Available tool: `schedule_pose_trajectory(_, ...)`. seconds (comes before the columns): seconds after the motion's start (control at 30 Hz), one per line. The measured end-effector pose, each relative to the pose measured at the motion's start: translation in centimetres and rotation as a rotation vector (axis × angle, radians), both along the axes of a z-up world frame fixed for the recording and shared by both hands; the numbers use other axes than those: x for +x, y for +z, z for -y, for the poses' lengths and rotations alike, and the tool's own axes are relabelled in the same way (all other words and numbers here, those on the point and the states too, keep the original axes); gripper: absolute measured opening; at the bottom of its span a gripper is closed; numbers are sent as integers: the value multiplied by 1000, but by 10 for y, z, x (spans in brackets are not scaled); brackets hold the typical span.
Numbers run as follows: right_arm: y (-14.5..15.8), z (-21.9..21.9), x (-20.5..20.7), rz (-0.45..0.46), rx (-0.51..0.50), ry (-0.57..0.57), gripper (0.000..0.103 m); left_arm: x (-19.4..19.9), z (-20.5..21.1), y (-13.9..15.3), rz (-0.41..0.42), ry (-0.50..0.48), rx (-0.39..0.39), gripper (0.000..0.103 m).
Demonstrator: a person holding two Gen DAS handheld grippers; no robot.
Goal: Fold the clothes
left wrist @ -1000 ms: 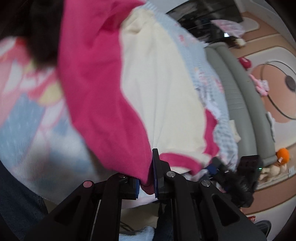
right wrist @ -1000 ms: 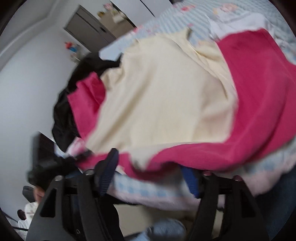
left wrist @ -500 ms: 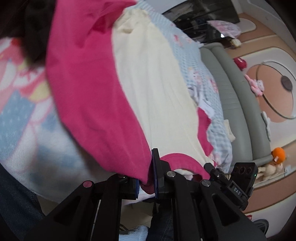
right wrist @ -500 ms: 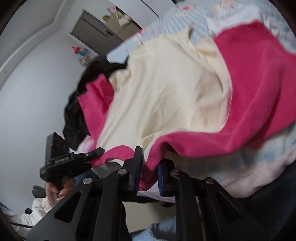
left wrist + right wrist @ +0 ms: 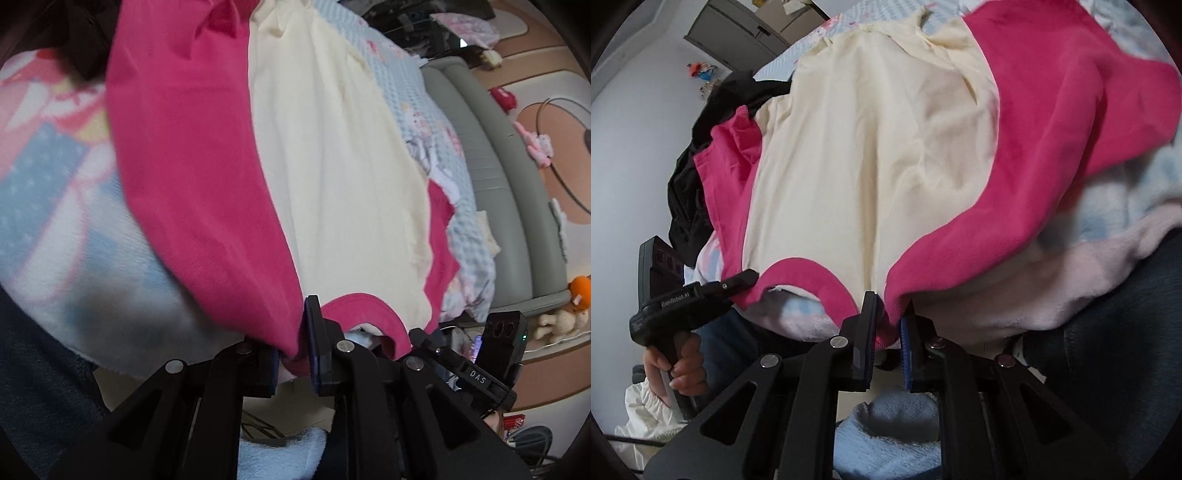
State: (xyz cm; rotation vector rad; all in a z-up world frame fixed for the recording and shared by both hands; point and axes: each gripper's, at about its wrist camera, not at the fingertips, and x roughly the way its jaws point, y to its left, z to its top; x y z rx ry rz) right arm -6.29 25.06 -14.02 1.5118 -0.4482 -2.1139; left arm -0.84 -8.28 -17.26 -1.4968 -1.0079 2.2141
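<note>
In the left wrist view, the left gripper sat at six o'clock with its fingers pinched on the pink shoulder of the shirt, just to the nine o'clock side of the pink collar. Its jaws were easing apart a little, though the cloth was between them and the pads pressed it. This grip looked the same as a second before. The shirt, cream in the body with pink sleeves, lay spread on the blanket of the bed, running away toward twelve o'clock. At four o'clock the right gripper had come in against the collar's far side, closer than it had been.

In the right wrist view, the change was plain: the right gripper, whose fingers had stood wide apart a second earlier, was closing on the other pink shoulder at six o'clock, cloth clamped between the pads. The left gripper showed at eight o'clock, a hand on its handle.

With both shoulders now held, one on each side of the collar, the shirt seemed ready to be lifted or drawn over for a first fold.
</note>
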Motion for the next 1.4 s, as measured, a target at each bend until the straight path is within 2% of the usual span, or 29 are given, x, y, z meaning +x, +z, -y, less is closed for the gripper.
schedule_pose_trajectory(0.07,4,-7,-2,-2,-35,-16,12,3,6,3,-21,6,5,15)
schedule_pose_trajectory(0.13,2,-14,-6,11,-66,-46,20,3,14,5,-30,40,-3,23)
schedule_pose_trajectory(0.17,-1,-17,-9,23,-76,-62,30,3,21,4,-32,65,-1,30)
schedule_pose_trajectory(0.27,-9,-20,-16,59,-96,-97,37,0,49,0,-37,132,-2,39)
schedule_pose_trajectory(0.37,-22,-6,-27,87,-136,-82,43,-17,60,-10,-33,180,69,39)
schedule_pose_trajectory(0.4,-26,0,-31,98,-150,-79,46,-21,61,-12,-35,187,80,36)
schedule_pose_trajectory(0.43,-28,6,-35,97,-147,-69,48,-26,60,-13,-38,192,78,21)
schedule_pose_trajectory(0.47,-26,13,-34,66,-120,-55,46,-28,57,-11,-42,195,41,5)
schedule_pose_trajectory(0.5,-24,19,-33,30,-90,-40,24,-26,53,-5,-55,196,4,3)
schedule_pose_trajectory(0.53,-18,19,-32,12,-89,-34,16,-20,51,3,-73,197,-16,2)
schedule_pose_trajectory(0.63,3,14,-25,-63,-129,-24,12,-4,44,25,-128,201,-78,2)
schedule_pose_trajectory(0.7,19,8,-18,-103,-138,-14,12,5,42,27,-125,196,-104,2)
schedule_pose_trajectory(0.8,11,7,-13,-74,-125,-2,12,13,41,10,-69,186,-127,2)
schedule_pose_trajectory(0.83,0,8,-13,-36,-98,-3,12,14,42,-1,-33,182,-128,2)
schedule_pose_trajectory(0.87,-12,10,-15,5,-68,-6,12,15,44,-9,-7,182,-112,2)
schedule_pose_trajectory(0.93,-30,6,-16,79,-94,-29,15,17,50,-20,30,186,-54,4)
schedule_pose_trajectory(0.97,-29,3,-16,87,-98,-29,18,18,54,-19,26,188,-37,4)
schedule_pose_trajectory(1.03,-24,-3,-16,94,-104,-26,21,20,63,-3,-20,195,-48,4)
schedule_pose_trajectory(1.1,-10,-9,-13,77,-77,-1,23,22,69,20,-67,187,-112,4)
schedule_pose_trajectory(1.23,23,-37,-4,34,-88,12,23,14,85,74,-166,183,-227,7)
schedule_pose_trajectory(1.3,47,-48,-11,-9,-60,8,23,-3,93,93,-203,151,-267,8)
schedule_pose_trajectory(1.4,91,-54,-39,-110,-22,17,25,-51,92,120,-265,96,-281,10)
